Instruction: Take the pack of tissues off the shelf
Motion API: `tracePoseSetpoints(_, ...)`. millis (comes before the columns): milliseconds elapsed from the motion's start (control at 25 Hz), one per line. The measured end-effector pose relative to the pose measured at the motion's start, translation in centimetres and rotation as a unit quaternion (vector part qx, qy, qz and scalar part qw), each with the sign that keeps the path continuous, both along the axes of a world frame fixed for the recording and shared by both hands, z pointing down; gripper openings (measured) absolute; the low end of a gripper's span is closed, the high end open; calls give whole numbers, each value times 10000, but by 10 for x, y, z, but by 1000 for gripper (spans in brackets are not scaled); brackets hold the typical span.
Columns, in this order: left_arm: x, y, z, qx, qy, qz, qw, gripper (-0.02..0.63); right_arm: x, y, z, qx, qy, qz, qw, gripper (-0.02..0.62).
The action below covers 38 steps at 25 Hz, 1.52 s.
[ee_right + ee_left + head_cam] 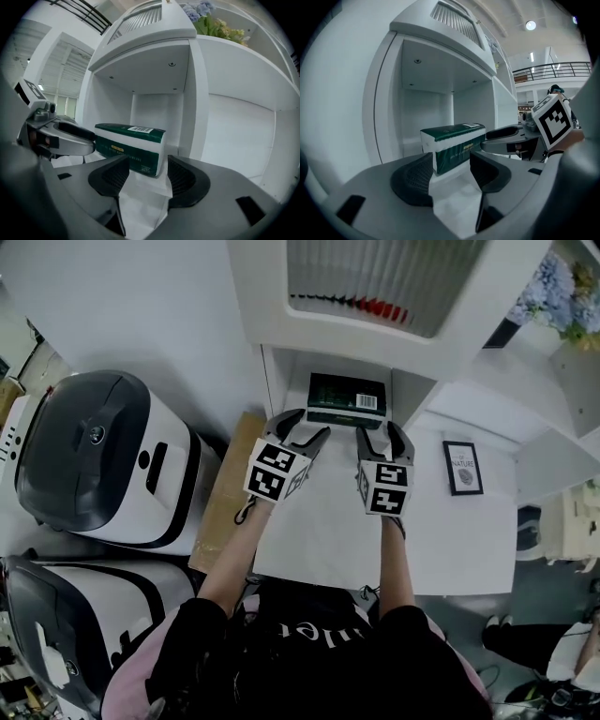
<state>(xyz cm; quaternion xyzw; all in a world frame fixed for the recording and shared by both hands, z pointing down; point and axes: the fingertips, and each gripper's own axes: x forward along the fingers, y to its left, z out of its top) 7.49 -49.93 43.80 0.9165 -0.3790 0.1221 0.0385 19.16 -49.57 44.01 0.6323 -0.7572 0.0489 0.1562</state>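
Jaws spread wide, the left gripper (310, 433) and the right gripper (379, 436) hover just in front of the green pack of tissues (345, 399), which lies flat in the white shelf's (275, 381) open compartment, with nothing between either pair of pads. The likely risk from here is that a pinch on only the pack's near corners lets the soft wrapper slip, or nudges the pack deeper towards the wall behind it.

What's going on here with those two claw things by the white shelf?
A person holds a gripper in each hand, aiming at a green pack of tissues lying in a white shelf compartment. The left gripper and right gripper are both open, side by side in front of the pack. Neither grips it yet.
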Motion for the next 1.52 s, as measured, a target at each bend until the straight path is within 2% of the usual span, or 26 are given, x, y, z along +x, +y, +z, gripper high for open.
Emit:
tracePoseSetpoints(280, 5, -20, -5, -47, 101, -87, 9999, 245, -10, -14, 0, 38, -433, -247, 9988, 247)
tracePoseSetpoints(480, 5, -27, -4, -30, 94, -95, 9999, 244, -10, -13, 2, 68, -173, -426, 9989, 245)
tracePoseSetpoints(680, -2, -17, -5, 23, 153, -106, 9998, 215, -6, -2, 1, 6, -198, -458, 9988, 213)
tracePoseSetpoints(1120, -24, 52, -8, 221, 142, 190, 9995, 207, -27, 75, 2, -55, -52, -568, 9984, 184)
tracePoseSetpoints(1520, -71, 134, -11, 267, 258, 115, 9992, 206, -72, 155, 2, -162, -208, -648, 9976, 183)
